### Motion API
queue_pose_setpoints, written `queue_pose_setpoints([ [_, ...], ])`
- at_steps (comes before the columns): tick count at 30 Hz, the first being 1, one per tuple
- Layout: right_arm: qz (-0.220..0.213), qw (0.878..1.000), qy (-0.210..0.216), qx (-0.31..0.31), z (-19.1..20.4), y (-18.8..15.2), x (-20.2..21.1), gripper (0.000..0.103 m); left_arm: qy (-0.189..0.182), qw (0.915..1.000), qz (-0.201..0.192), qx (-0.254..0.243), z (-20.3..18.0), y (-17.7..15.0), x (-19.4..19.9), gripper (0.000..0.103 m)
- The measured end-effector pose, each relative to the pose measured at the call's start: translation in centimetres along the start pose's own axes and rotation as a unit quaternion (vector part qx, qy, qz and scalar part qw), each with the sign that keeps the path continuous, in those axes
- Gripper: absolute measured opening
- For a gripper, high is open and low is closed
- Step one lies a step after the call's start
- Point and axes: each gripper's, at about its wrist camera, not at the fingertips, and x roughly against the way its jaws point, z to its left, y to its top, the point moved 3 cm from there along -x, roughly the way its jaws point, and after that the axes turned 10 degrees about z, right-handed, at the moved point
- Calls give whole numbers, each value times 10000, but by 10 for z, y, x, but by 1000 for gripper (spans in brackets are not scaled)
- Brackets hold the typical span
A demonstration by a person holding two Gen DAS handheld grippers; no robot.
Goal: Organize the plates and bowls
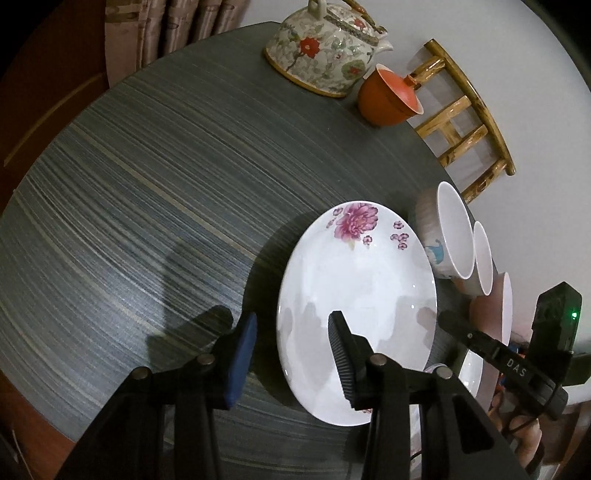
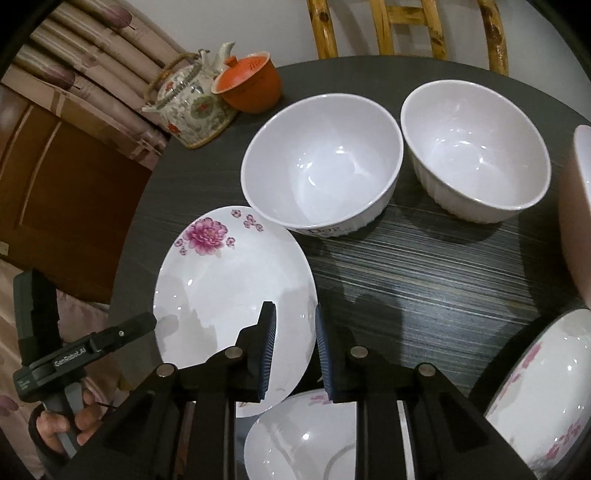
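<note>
A white plate with a pink flower (image 1: 354, 295) (image 2: 229, 284) lies on the dark round table (image 1: 147, 221). My left gripper (image 1: 291, 354) is open, its jaws astride the plate's near-left rim. My right gripper (image 2: 293, 347) is open, jaws narrowly apart around the same plate's right edge. Two white bowls (image 2: 321, 162) (image 2: 476, 151) stand beyond it, also in the left wrist view (image 1: 448, 236) (image 1: 482, 258). A pink-flowered plate (image 2: 546, 387) lies at lower right, and a white bowl or plate (image 2: 314, 443) sits under my right gripper.
A floral teapot (image 1: 325, 48) (image 2: 192, 107) and an orange lidded cup (image 1: 388, 96) (image 2: 251, 86) stand at the table's far edge. A bamboo chair (image 1: 469, 122) (image 2: 406, 26) stands behind the table. A pinkish bowl (image 2: 576, 214) sits at the right edge.
</note>
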Motion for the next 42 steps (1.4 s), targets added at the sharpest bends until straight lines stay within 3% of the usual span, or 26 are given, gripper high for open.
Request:
queue_pose_setpoints([
  [11, 76, 10000, -58, 2, -4, 8, -9, 21, 50, 9999, 117, 25, -2, 3, -14, 40],
  [16, 119, 9999, -64, -22, -7, 12, -15, 21, 100, 9997, 200, -23, -3, 2, -21, 19],
  [24, 176, 9998, -123, 27, -6, 12, -22, 14, 305, 9992, 148, -234, -4, 2, -25, 8],
  [42, -163, 9990, -400, 115, 14, -4, -21, 9, 587, 9956, -96, -720, 2, 5, -2, 9],
])
